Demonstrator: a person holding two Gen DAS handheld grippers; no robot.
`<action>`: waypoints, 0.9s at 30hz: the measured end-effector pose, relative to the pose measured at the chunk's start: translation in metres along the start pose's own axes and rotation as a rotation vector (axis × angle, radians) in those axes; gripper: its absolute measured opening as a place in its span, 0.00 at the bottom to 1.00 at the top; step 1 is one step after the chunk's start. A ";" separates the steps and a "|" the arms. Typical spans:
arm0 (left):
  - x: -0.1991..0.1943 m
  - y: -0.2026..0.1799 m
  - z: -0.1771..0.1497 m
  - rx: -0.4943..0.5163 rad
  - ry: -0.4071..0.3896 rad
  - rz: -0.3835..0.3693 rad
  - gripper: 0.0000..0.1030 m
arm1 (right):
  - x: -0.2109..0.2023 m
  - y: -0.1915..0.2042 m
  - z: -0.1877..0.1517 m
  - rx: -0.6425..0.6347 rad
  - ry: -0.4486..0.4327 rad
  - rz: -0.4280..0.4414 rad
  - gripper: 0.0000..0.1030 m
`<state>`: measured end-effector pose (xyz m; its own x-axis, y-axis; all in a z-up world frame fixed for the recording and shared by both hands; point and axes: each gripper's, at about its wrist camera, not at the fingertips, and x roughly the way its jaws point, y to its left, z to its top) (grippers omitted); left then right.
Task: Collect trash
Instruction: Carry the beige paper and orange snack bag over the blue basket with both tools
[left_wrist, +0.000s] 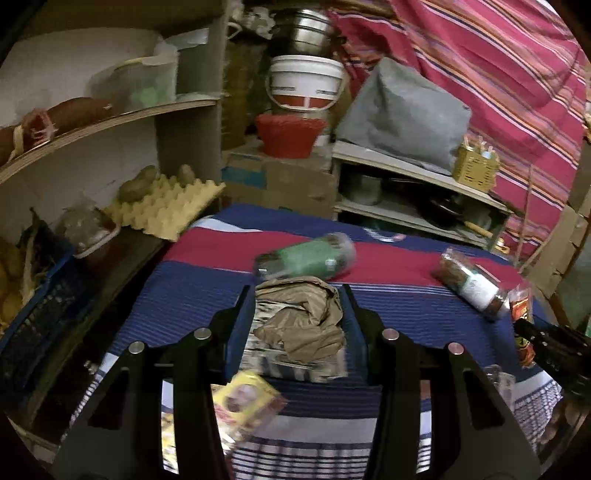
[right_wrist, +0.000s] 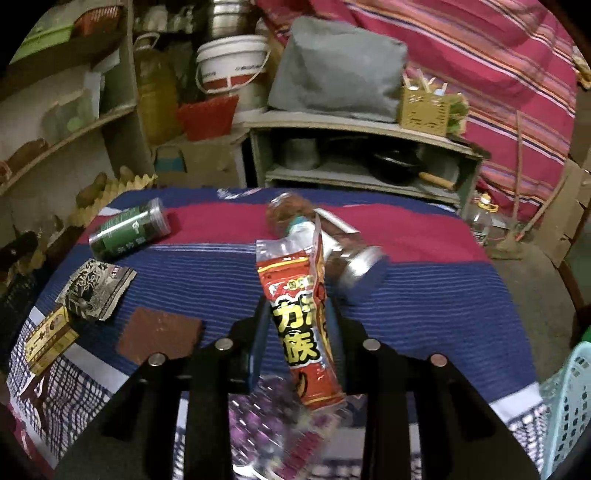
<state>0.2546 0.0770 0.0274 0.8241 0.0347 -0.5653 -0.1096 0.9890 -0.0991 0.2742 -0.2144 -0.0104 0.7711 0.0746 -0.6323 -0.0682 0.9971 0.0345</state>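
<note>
Crumpled brown paper (left_wrist: 301, 321) is gripped by the left claw (left_wrist: 299, 314); a glossy red wrapper (right_wrist: 301, 325) by the right claw (right_wrist: 299, 332); beyond it lies a clear jar (right_wrist: 332, 240).

red snack wrapper (right_wrist: 299, 325) upright; crumpled brown paper (left_wrist: 303, 317) bunched.

The right tongs (left_wrist: 554, 350) are cut off by the left wrist picture's edge; motion blurs the yellow packet (left_wrist: 247, 406); a light blue basket (right_wrist: 569, 402) is cropped beside the bench
</note>
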 end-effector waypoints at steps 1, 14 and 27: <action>-0.001 -0.010 -0.001 0.015 -0.001 -0.005 0.44 | -0.006 -0.006 -0.001 0.004 -0.007 -0.004 0.30; -0.027 -0.126 -0.017 0.138 -0.013 -0.133 0.44 | -0.092 -0.096 -0.030 0.040 -0.074 -0.166 0.30; -0.043 -0.228 -0.056 0.255 0.013 -0.240 0.44 | -0.159 -0.194 -0.068 0.140 -0.114 -0.314 0.30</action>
<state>0.2132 -0.1585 0.0287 0.8021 -0.2037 -0.5614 0.2304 0.9728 -0.0238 0.1220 -0.4212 0.0306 0.8065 -0.2424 -0.5392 0.2649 0.9636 -0.0370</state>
